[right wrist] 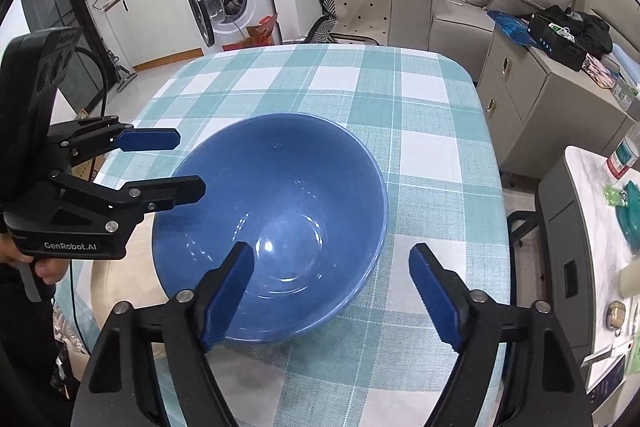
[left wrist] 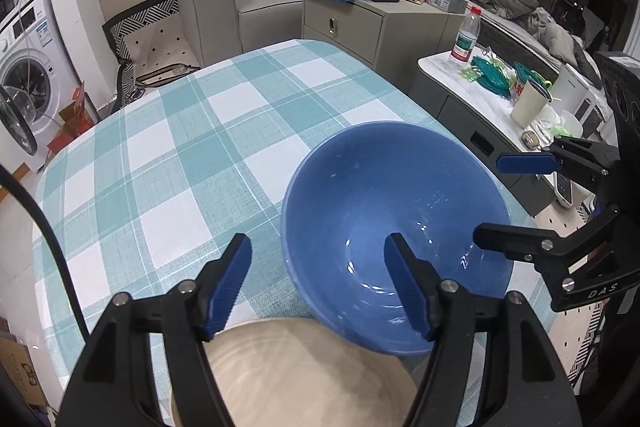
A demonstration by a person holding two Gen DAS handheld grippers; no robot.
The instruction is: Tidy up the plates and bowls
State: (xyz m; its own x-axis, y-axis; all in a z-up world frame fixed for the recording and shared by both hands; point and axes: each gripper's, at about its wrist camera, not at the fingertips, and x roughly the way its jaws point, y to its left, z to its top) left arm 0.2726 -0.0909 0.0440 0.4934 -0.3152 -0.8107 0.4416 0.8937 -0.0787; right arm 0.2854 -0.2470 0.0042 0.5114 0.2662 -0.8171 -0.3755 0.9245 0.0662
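**Blue bowl on checked cloth, both tongs spread**

Blue bowl sits upright on the checked tablecloth, overlapping a beige plate at its 7 o'clock. At 9 o'clock, the left gripper straddles the rim, parted, gripping nothing. At 3 o'clock, the right gripper likewise straddles the rim, empty.

The blue bowl between both pairs of fingers looks like glazed ceramic, glossy with bright reflections. The beige plate under the left fingers appears matt and faintly streaked. A woven checked cloth covers the tabletop. The fingers carry ribbed blue pads on matt black plastic with metal screws.
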